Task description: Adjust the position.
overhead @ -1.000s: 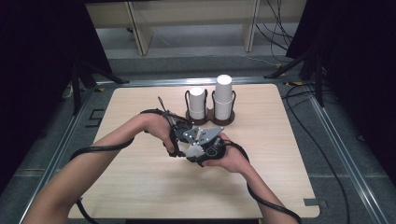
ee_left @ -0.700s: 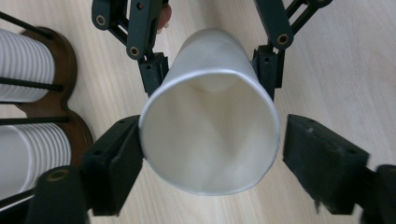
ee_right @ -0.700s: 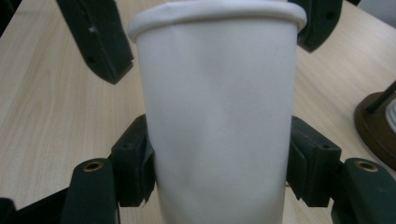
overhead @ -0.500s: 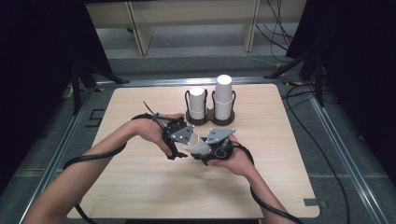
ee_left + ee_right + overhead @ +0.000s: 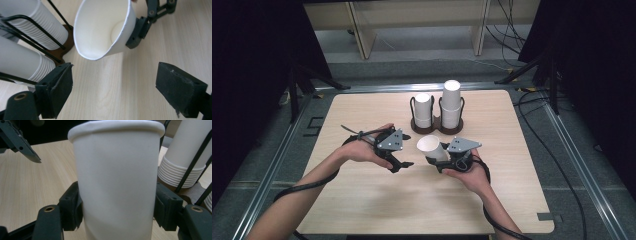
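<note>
The right gripper holds a single white paper cup by its lower body, jaws pressed against both sides, as the right gripper view shows. The cup lies tilted over the middle of the table, its open mouth turned left toward the other hand, just near of the cup holder with its two stacks of cups.

A second ago the two grippers were bunched together over the cup. Since then the left gripper has let go: its jaws have just been opening and now stand apart with nothing between them, and it has drawn off to the left. In the left gripper view the cup hangs ahead of the spread jaws, clear of both pads.

That suggests the cup has been pulled free or handed over and now rests with the right hand alone. The likely next step is to set it upright on the table.
</note>
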The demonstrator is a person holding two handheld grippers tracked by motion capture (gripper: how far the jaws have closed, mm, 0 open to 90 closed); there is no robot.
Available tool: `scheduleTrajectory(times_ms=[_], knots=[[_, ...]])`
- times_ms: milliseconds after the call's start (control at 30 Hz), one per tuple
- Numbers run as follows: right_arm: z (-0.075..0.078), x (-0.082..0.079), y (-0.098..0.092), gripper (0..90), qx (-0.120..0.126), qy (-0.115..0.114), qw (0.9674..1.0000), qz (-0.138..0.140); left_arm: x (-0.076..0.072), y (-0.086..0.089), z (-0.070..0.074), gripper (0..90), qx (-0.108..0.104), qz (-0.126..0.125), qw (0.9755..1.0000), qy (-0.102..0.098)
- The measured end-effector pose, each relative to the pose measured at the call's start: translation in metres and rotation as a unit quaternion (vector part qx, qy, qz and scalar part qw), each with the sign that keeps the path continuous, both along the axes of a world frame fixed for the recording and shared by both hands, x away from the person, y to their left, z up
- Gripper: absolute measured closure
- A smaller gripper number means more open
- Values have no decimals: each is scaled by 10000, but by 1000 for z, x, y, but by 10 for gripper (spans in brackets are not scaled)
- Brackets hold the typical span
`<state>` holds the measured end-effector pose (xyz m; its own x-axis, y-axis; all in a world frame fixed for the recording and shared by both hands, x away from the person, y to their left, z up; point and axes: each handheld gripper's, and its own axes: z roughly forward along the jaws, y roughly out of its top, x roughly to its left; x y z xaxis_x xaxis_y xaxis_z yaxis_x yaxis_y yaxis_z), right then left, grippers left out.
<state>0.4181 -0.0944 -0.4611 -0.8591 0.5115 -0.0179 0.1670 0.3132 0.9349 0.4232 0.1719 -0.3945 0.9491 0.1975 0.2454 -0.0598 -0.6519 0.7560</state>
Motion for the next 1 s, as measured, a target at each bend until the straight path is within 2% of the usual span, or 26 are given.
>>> scheduleTrajectory(times_ms=[33,67,100,167,200,233,333,367,400,433,467,500,533,567,633,667,700,733,833,867,900,933,967,1000], knots=[[-1,0,-1,345,43,-47,10000,-47,-1,1,-2,139,-174,77,9998,46],[-2,0,-1,345,104,-11,9999,-32,-3,3,-4,137,-427,225,9988,116],[-3,-1,0,345,184,-17,9998,-26,-4,5,-6,137,-585,320,9976,186],[-3,-2,-1,343,117,-73,9998,-127,-8,6,-11,134,-948,604,9931,340],[-3,-3,-1,341,142,28,9997,-177,-9,6,-13,135,-1128,634,9907,428],[-3,-3,-1,341,178,32,9996,-198,-12,7,-14,131,-1260,721,9884,453],[-3,-2,-1,340,311,-78,9990,-314,-19,8,-19,129,-1766,1064,9768,578],[-3,-2,-1,340,402,-24,9988,-268,-22,9,-21,127,-1880,1163,9734,605],[-3,-2,-1,340,428,-44,9986,-312,-23,9,-24,125,-1973,1220,9710,586],[-3,-4,-1,340,403,31,9984,-407,-25,9,-26,121,-2050,1254,9692,541],[-5,-2,0,340,469,-16,9983,-352,-26,8,-29,116,-2192,1308,9657,483],[-5,-3,0,340,451,-42,9978,-485,-26,8,-32,115,-2334,1386,9612,482],[-5,-3,1,339,442,-33,9979,-467,-28,8,-33,117,-2369,1505,9585,497],[-6,-3,1,338,469,-18,9979,-454,-30,8,-34,118,-2494,1659,9523,579],[-6,-3,3,337,489,103,9975,-503,-30,6,-35,116,-2590,1681,9487,684],[-6,-3,4,337,530,101,9972,-524,-28,4,-36,112,-2724,1667,9449,715],[-7,-1,4,337,569,-14,9969,-537,-29,2,-35,111,-2713,1734,9436,766],[-6,-1,4,337,512,5,9971,-571,-28,0,-34,110,-2759,1738,9420,789],[-5,-1,6,337,581,70,9965,-593,-26,-6,-33,99,-2762,1798,9404,841],[-5,-1,7,337,584,60,9965,-602,-24,-8,-34,92,-2824,1824,9376,892],[-6,0,8,337,616,-63,9962,-619,-22,-10,-34,89,-2846,1854,9361,910],[-7,1,9,337,606,-58,9964,-594,-21,-11,-35,88,-2826,1905,9355,929],[-7,1,9,337,562,-93,9966,-593,-19,-12,-36,83,-2884,1938,9327,971],[-8,1,10,337,557,-159,9962,-647,-17,-14,-37,81,-2882,1993,9309,1031]])
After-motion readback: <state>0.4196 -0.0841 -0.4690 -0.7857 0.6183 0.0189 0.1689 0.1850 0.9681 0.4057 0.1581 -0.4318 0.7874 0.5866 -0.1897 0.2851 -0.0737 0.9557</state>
